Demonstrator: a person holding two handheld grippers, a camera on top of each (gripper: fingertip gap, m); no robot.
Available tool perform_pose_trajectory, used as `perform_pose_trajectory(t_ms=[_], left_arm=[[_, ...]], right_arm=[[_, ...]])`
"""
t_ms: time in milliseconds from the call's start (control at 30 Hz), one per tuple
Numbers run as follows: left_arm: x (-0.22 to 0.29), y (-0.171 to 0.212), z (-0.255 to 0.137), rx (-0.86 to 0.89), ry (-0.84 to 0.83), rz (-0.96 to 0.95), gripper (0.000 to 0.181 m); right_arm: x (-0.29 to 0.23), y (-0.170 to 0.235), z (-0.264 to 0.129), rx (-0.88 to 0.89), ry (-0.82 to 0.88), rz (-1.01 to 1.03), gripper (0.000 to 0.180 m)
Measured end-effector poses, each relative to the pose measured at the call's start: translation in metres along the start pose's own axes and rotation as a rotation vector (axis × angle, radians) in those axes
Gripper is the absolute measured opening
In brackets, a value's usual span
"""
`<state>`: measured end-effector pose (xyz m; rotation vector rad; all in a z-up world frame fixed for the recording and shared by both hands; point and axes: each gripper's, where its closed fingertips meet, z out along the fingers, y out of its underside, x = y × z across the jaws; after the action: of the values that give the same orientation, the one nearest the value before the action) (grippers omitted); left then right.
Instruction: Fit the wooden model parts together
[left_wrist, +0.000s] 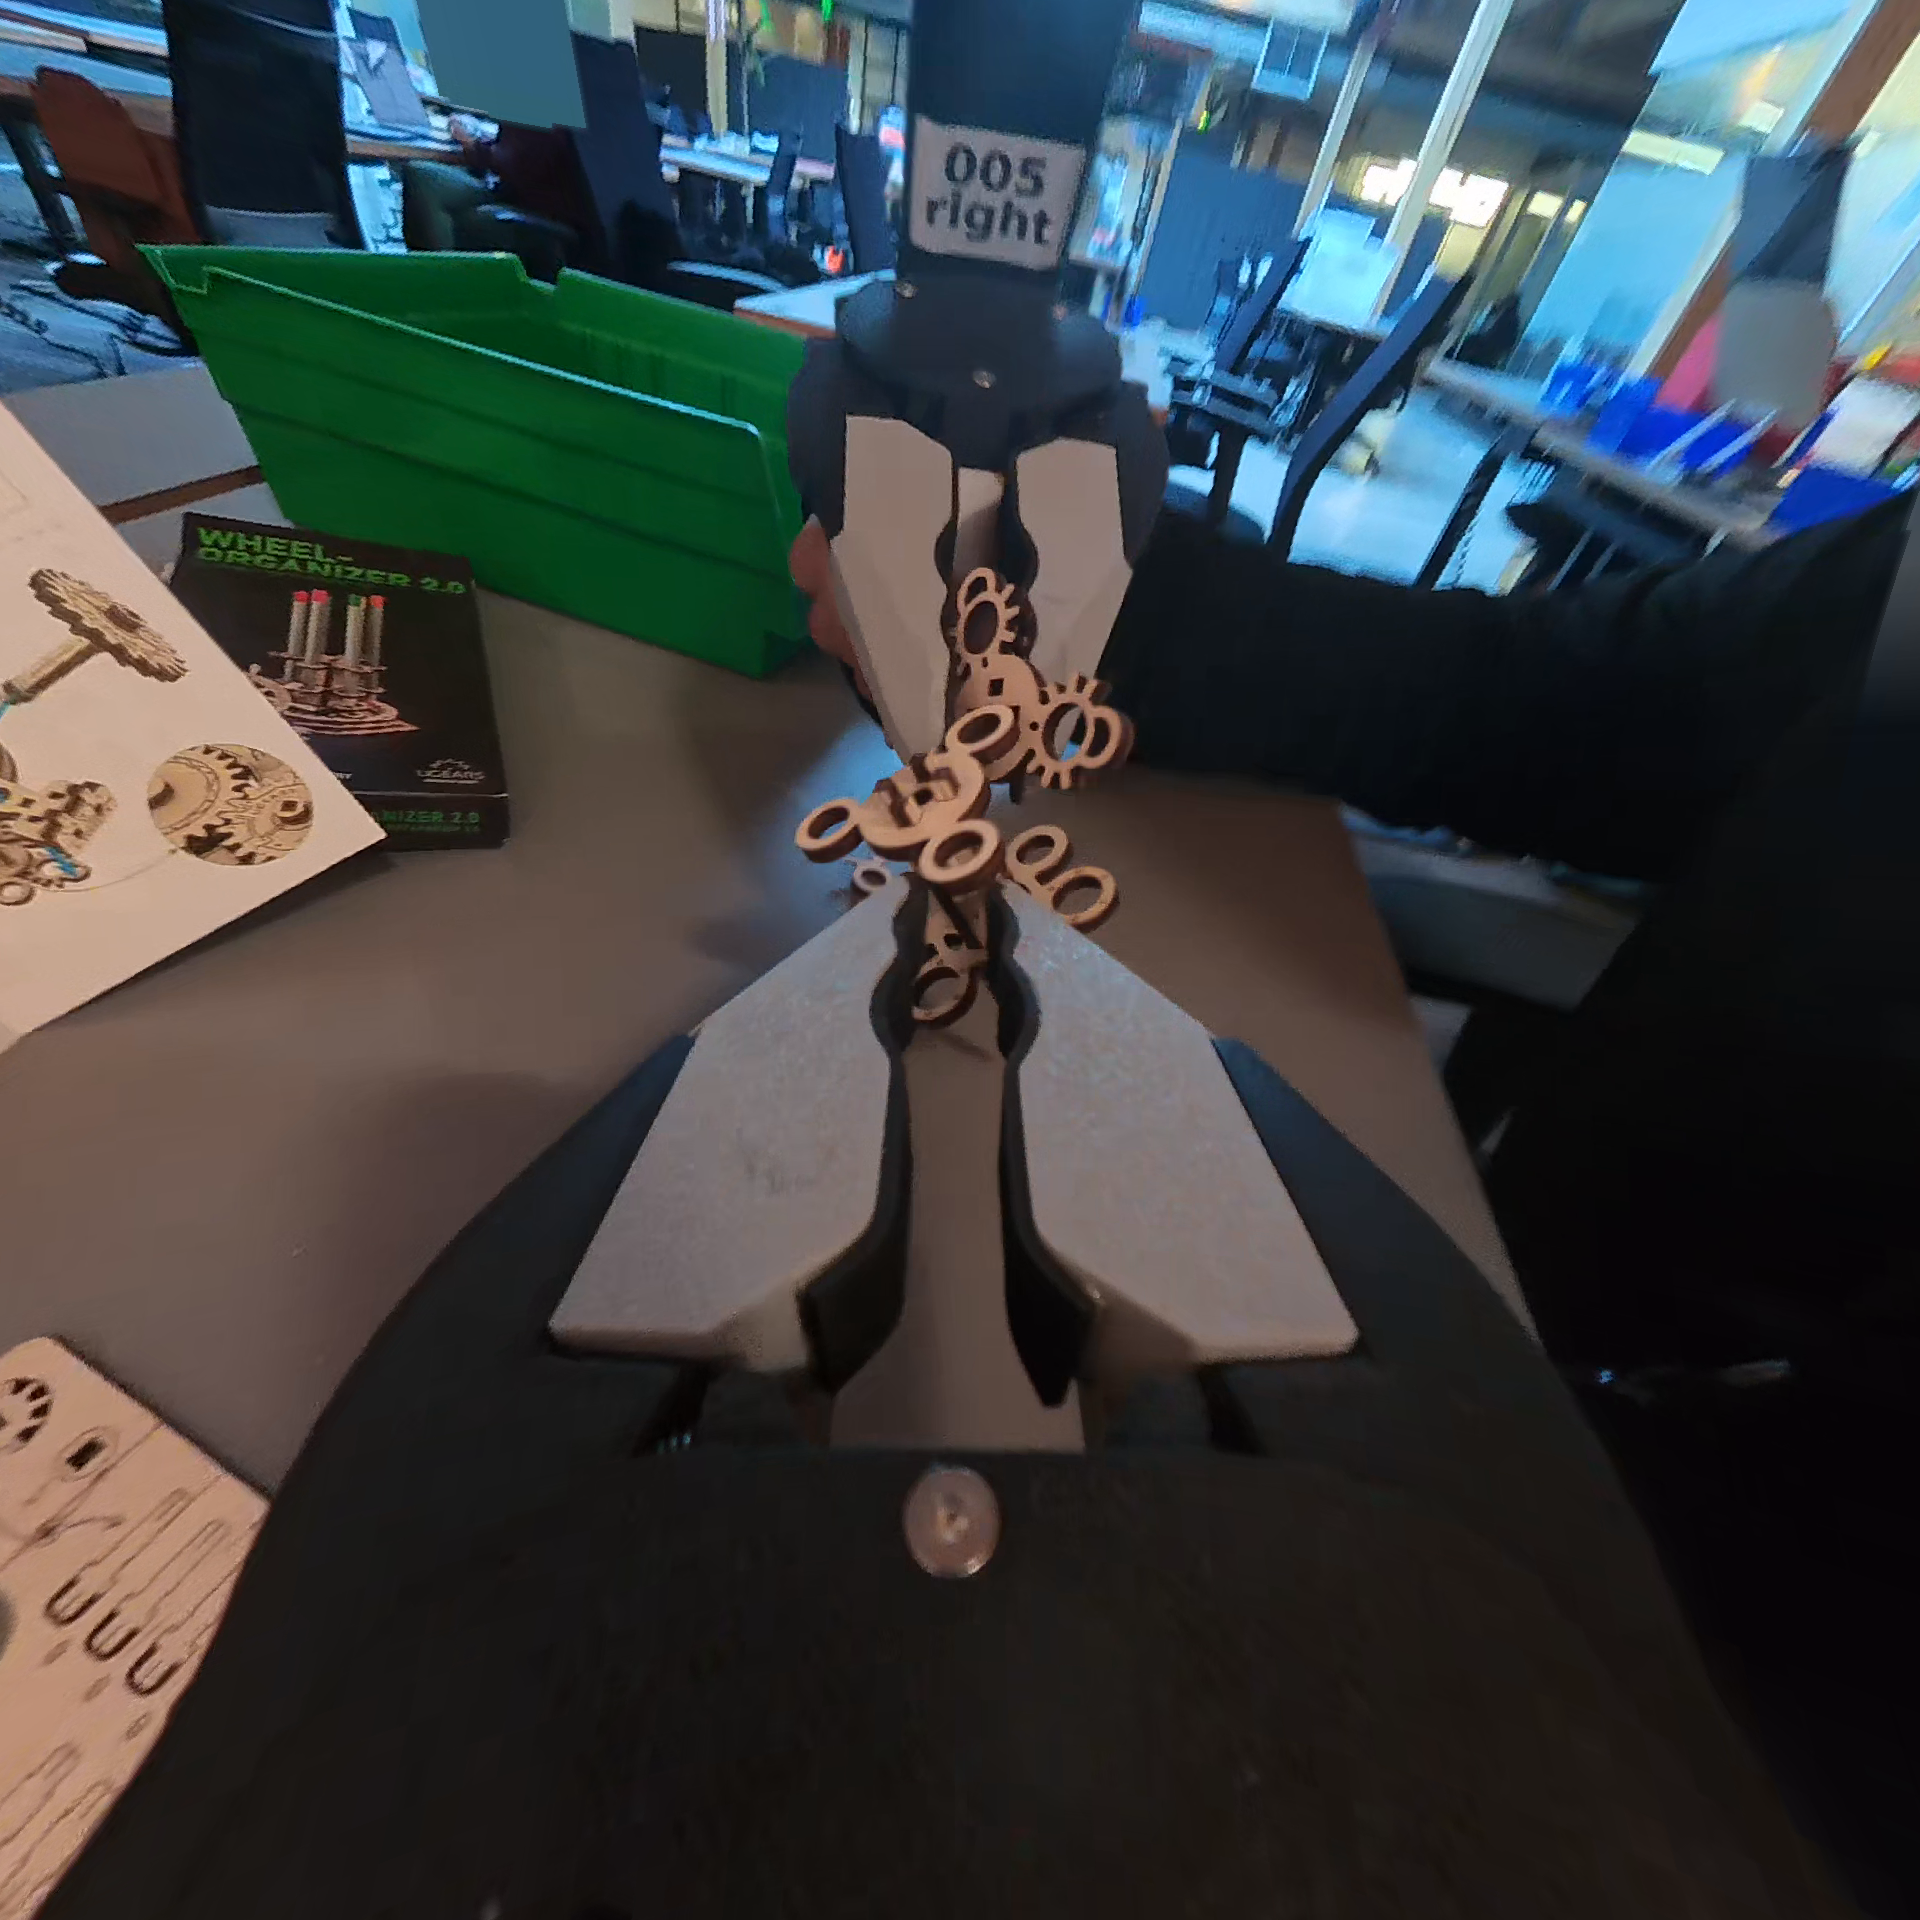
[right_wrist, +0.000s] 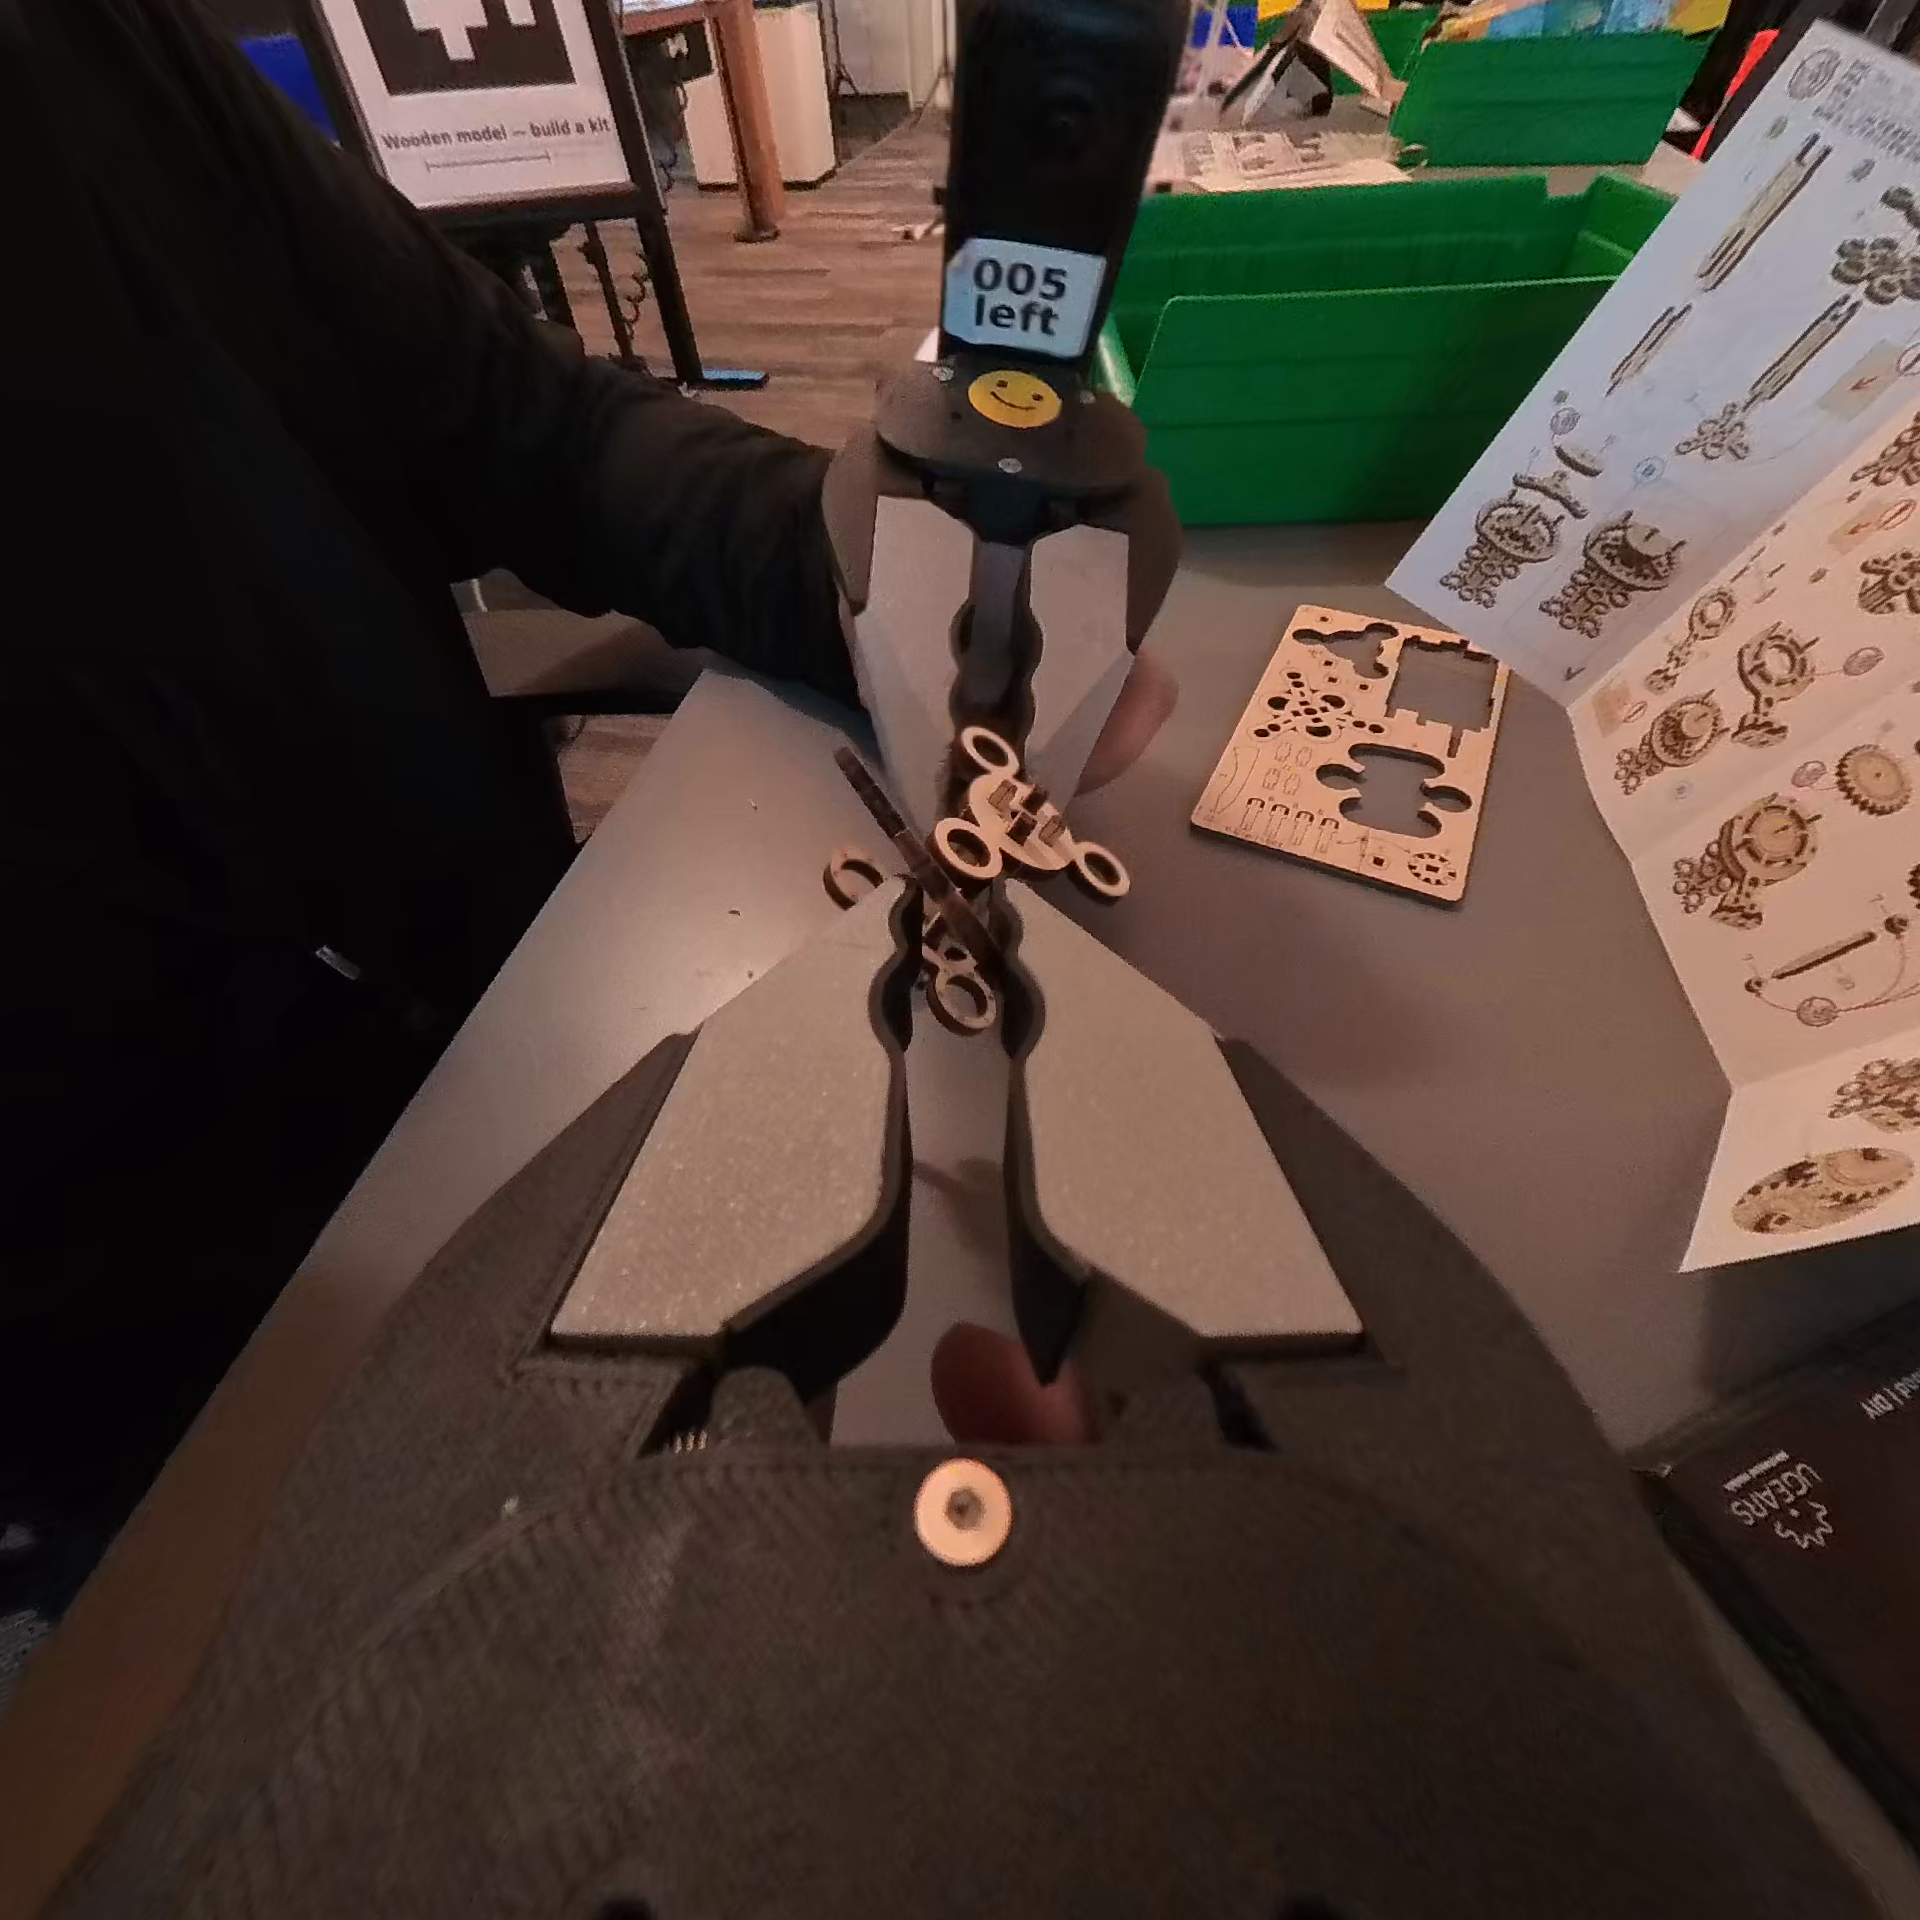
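My left gripper (left_wrist: 951, 914) is shut on a flat wooden part with several rings (left_wrist: 904, 821), held above the grey table (left_wrist: 416, 1091). My right gripper (right_wrist: 956, 920) is shut on a second wooden part, seen edge-on (right_wrist: 904, 842) in its own view. In the left wrist view the right gripper (left_wrist: 987, 686) comes in from the top, and its part shows gear-toothed lobes (left_wrist: 1039, 717). The left gripper (right_wrist: 977, 769) and its ringed part (right_wrist: 997, 831) face me in the right wrist view. The two parts cross and touch; I cannot tell whether they are slotted together.
A green bin (left_wrist: 499, 416) stands behind, also in the right wrist view (right_wrist: 1351, 364). A black kit box (left_wrist: 343, 675) and an instruction sheet (left_wrist: 125, 727) (right_wrist: 1714, 727) lie alongside. A punched-out wooden sheet (right_wrist: 1361, 748) and a loose ring (right_wrist: 852, 878) lie on the table. Left and right tips are no more than a few centimetres apart.
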<state>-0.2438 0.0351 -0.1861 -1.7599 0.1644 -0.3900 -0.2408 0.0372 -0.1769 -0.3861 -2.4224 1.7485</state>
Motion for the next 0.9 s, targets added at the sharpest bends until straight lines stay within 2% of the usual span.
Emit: perform_pose_trajectory(t_ms=[100, 267, 400, 467, 667, 767, 900], left_arm=[[0.002, 0.004, 0.002, -0.030, -0.006, 0.024, 0.014], [0.003, 0.002, 0.002, -0.016, -0.002, 0.043, 0.005], [0.001, 0.001, 0.000, -0.012, -0.030, 0.089, 0.001], [-0.003, 0.002, -0.001, -0.021, -0.063, 0.134, 0.001], [-0.002, 0.010, 0.002, -0.081, -0.083, 0.231, 0.001], [0.007, 0.015, 0.004, -0.111, -0.012, 0.232, 0.001], [0.017, 0.022, 0.008, -0.150, 0.051, 0.272, 0.000]], right_arm=[[-0.001, 0.002, 0.000, -0.009, -0.010, 0.012, 0.008], [-0.007, 0.001, 0.001, -0.014, -0.048, 0.028, 0.008], [-0.010, 0.011, -0.002, -0.095, -0.042, -0.001, 0.008], [-0.012, 0.015, -0.008, -0.134, -0.044, -0.015, 0.000], [-0.022, 0.006, -0.029, -0.166, -0.076, 0.051, 0.000], [-0.034, -0.001, -0.027, -0.285, -0.182, 0.150, 0.000], [-0.046, 0.001, -0.017, -0.555, -0.315, 0.259, 0.000]])
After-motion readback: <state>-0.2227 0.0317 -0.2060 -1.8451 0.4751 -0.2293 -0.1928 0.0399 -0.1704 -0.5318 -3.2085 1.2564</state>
